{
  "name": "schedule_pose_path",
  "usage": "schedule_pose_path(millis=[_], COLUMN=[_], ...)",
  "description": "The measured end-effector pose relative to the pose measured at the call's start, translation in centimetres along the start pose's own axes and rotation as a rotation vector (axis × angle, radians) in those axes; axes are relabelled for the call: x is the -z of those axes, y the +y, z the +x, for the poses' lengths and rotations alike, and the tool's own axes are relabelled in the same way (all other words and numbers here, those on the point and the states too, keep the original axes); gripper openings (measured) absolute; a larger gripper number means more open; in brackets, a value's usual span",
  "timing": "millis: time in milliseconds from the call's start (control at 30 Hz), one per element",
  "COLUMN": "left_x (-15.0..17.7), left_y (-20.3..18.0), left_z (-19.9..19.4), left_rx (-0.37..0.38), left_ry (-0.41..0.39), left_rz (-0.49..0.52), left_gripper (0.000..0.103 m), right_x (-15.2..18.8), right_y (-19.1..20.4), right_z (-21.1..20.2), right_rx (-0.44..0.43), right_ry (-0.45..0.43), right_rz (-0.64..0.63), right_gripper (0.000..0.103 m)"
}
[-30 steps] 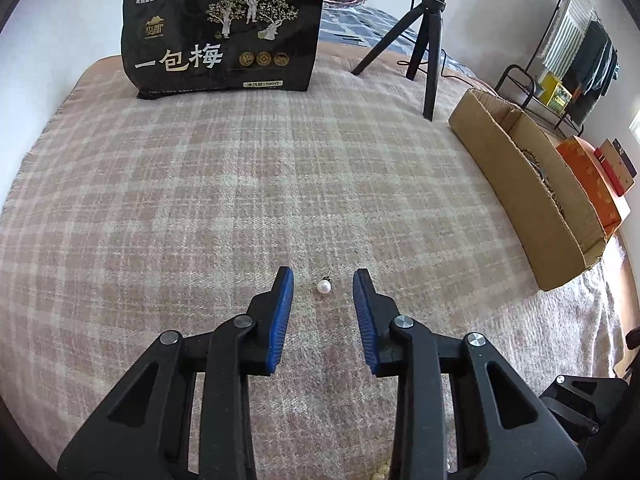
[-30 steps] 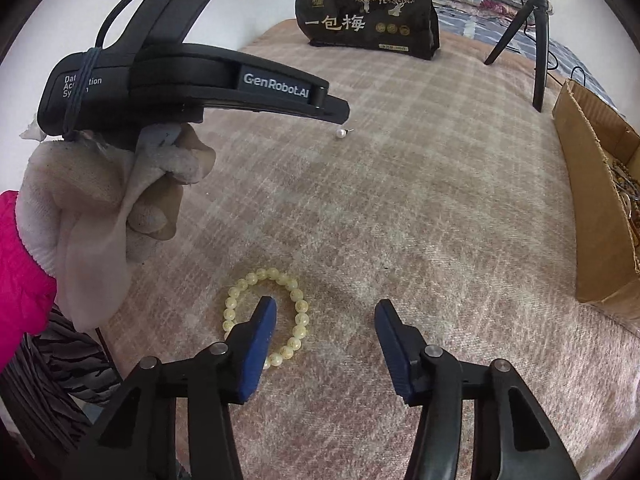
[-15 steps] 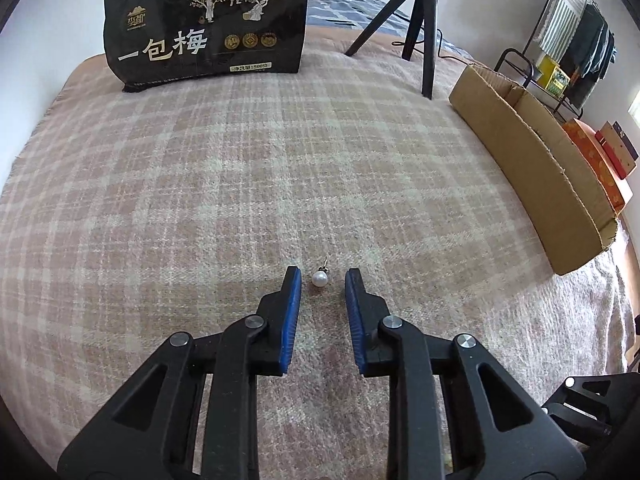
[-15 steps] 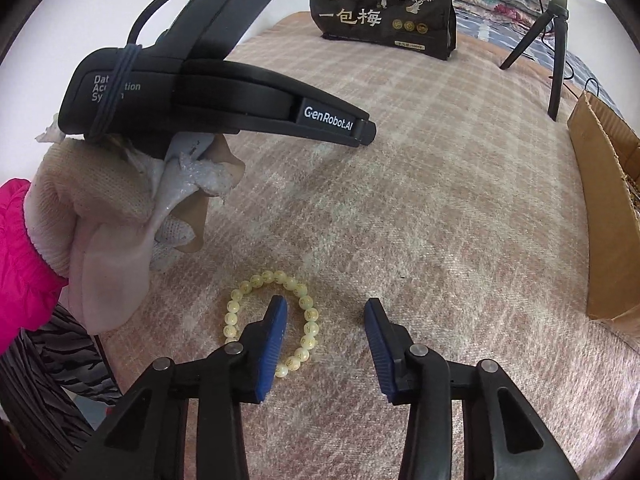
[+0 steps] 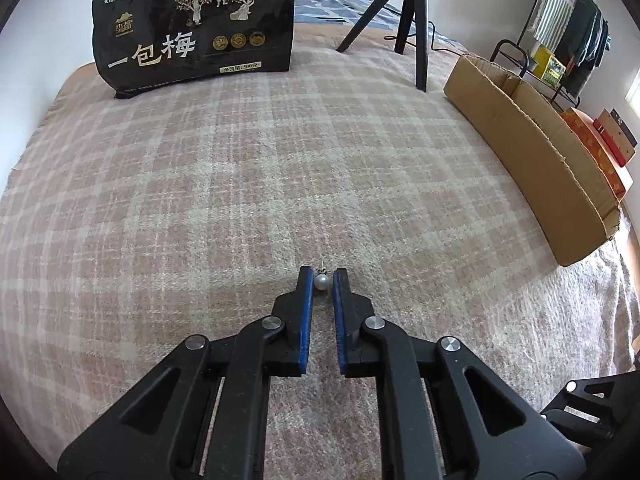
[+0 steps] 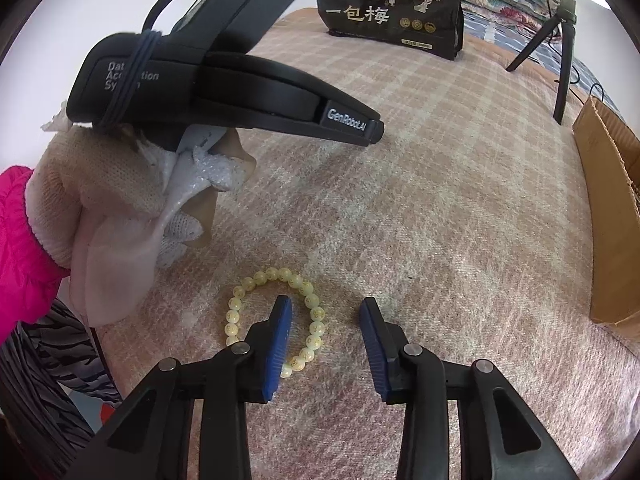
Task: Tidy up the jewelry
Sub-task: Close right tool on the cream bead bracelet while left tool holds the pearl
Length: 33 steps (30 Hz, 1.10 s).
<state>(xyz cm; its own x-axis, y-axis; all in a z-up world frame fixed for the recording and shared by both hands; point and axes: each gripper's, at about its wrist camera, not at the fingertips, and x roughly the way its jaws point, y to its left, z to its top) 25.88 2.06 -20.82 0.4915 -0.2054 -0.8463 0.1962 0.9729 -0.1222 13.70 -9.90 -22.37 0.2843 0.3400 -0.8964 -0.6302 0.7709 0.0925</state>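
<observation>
Earring: a tiny pearl earring [image 5: 322, 282] sits low in the middle of the left wrist view, on the checked blanket [image 5: 280, 184], with a thin pin poking up from it.
Left tongs: the left tongs [image 5: 322, 280] are clamped on the pearl, one blue pad on each side.
Bracelet: a ring of pale yellow beads [image 6: 276, 320] lies on the blanket, low and a bit left in the right wrist view.
Right tongs: the right tongs [image 6: 325, 314] are still apart and closing. One finger is inside the bead ring and the other is outside it, so the right side of the ring is between them. The pads do not press on it yet.
How the earring will feel: very light, round, hard and smooth, I think. It could pop out. Hold the round pearl, not the thin pin.
How the bracelet will feel: light and floppy, with hard slippery beads. I would pinch one side of the ring and let the rest hang.
Box: a brown cardboard box [image 5: 532, 160] stands at the right edge of the left wrist view. Its inside is hidden from here.
Bag: a black bag [image 5: 192, 28] with white writing leans at the upper left.
Hand: a gloved hand [image 6: 120, 208] with a pink sleeve holds the left tongs, at the left of the right wrist view.
</observation>
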Motion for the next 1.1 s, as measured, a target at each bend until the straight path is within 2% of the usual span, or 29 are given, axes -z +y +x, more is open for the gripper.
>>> schedule_pose_path(millis=[200, 300, 467, 800, 1100], left_x=[0.0, 0.0, 0.0, 0.0, -0.6], left_y=[0.0, 0.0, 0.1, 0.7, 0.5], left_z=[0.1, 0.1, 0.0, -1.1, -2.8], left_rx=[0.0, -0.003, -0.006, -0.019, -0.006], left_ry=[-0.001, -0.001, -0.003, -0.026, -0.07], left_rz=[0.002, 0.001, -0.006, -0.034, -0.046], left_gripper=[0.006, 0.006, 0.006, 0.006, 0.006], right_x=[0.0, 0.1, 0.0, -0.5, -1.6], right_y=[0.1, 0.2, -0.1, -0.1, -1.0], right_z=[0.2, 0.3, 0.3, -0.8, -3.5], right_rx=[0.003, 0.009, -0.01, -0.036, 0.014], right_ry=[0.009, 0.011, 0.007, -0.029, -0.108], right_rz=[-0.01, -0.021, -0.009, -0.012, -0.012], right_gripper=[0.035, 0.03, 0.008, 0.005, 0.005])
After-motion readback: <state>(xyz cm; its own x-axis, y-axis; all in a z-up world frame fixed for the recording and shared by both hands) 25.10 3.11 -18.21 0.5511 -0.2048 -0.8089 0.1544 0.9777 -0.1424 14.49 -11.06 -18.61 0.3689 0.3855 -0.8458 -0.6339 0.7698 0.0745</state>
